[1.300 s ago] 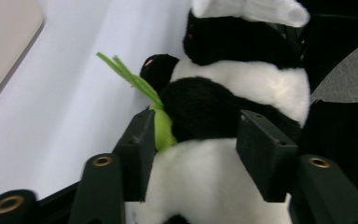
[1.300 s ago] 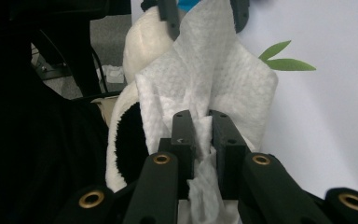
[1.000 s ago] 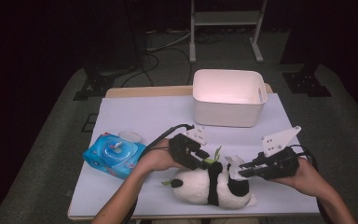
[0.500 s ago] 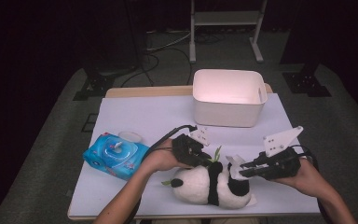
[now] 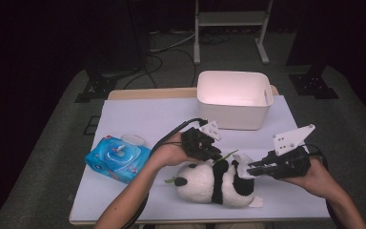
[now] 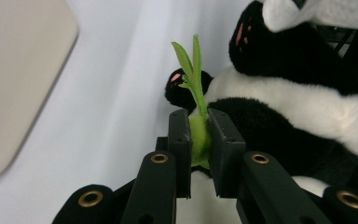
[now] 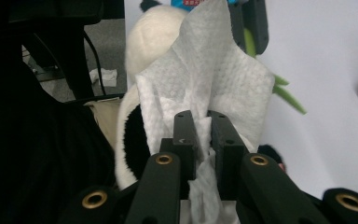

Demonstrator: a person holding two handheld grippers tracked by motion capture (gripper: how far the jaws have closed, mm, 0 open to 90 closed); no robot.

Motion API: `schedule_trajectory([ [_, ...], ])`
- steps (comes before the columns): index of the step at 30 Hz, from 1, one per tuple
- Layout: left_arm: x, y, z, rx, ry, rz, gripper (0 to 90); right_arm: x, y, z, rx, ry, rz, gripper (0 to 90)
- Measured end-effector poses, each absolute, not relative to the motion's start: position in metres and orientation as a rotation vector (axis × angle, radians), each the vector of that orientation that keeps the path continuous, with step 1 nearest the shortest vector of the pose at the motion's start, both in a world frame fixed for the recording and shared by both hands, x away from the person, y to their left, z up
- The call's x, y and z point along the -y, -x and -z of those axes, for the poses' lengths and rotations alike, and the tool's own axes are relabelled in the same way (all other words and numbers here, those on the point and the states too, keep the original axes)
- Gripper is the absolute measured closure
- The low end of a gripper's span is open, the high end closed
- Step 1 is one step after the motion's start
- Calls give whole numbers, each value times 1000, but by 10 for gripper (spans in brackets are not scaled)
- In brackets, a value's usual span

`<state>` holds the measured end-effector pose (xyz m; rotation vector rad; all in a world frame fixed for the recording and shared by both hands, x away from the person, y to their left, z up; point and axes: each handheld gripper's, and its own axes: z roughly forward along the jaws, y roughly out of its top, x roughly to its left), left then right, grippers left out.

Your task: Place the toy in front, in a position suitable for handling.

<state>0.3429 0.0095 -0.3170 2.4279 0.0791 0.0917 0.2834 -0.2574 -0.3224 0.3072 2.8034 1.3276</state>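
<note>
A plush panda (image 5: 217, 183) lies on its side at the near edge of the white-covered table (image 5: 138, 119) as a person works on it with two hand-held tools. The right gripper (image 5: 250, 171) is clamped on a white wet wipe (image 7: 209, 88) held against the toy's back. The left gripper (image 5: 218, 155), whose jaws have just been closing, pinches the toy's green bamboo sprig (image 6: 193, 93), steadying it. Wiping appears barely under way. A blue wipes pack (image 5: 116, 157) sits to the left; a white bin (image 5: 233, 98) waits farther back.
</note>
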Motion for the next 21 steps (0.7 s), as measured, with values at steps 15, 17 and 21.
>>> schedule_trajectory([
  [15, -14, -342, 305, -62, -2412, -153, 799, 248, -287, 314, -2812, -273, -1291, 814],
  [17, -15, -340, 306, -58, -2407, -145, 798, 248, -289, 311, -2806, -281, -1292, 814],
  [21, -16, -333, 309, -23, -2394, -92, 795, 249, -295, 305, -2777, -294, -1296, 813],
])
